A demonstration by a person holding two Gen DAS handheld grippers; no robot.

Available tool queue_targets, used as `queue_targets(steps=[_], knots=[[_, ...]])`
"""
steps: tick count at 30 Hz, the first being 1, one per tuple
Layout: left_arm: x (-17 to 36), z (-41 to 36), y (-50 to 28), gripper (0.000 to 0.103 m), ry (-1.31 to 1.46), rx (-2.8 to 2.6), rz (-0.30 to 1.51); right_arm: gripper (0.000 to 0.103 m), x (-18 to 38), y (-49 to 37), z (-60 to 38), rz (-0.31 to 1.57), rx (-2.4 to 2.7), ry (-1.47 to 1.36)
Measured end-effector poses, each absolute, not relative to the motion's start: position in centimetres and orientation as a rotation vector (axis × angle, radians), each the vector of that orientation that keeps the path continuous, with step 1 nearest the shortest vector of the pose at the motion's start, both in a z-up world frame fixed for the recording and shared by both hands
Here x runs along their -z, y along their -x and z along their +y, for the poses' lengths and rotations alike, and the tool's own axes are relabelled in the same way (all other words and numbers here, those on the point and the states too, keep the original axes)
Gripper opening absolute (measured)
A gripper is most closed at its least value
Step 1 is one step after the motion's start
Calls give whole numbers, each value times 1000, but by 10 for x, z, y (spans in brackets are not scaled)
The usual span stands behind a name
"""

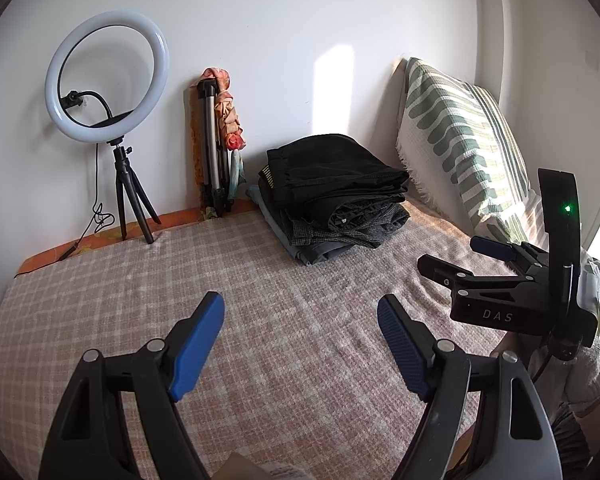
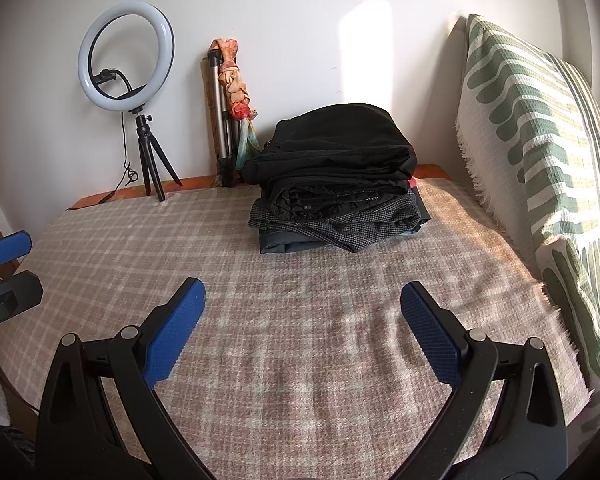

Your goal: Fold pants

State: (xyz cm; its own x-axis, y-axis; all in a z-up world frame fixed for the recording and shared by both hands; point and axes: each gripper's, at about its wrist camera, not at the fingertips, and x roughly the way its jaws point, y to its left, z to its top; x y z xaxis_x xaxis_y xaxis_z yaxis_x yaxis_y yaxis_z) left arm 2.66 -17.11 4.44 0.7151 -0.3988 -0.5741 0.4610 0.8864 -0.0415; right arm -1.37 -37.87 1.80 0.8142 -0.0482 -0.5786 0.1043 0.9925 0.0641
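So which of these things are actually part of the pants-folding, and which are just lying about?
Part of the job:
- stack of folded pants
- checked blanket they lie on
- left gripper, open
- right gripper, open

Just lying about:
- ring light on its small tripod
- folded tripod against the wall
- green-patterned cushion

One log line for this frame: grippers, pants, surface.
left gripper open, empty | right gripper open, empty | folded pants stack at rear of checked blanket | untouched
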Motion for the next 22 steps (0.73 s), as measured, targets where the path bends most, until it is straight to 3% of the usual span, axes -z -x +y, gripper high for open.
queue_targets(steps=[22], knots=[[-44,-164,-26,78,-99,468,608,100,-17,12,-372,624,68,-95]])
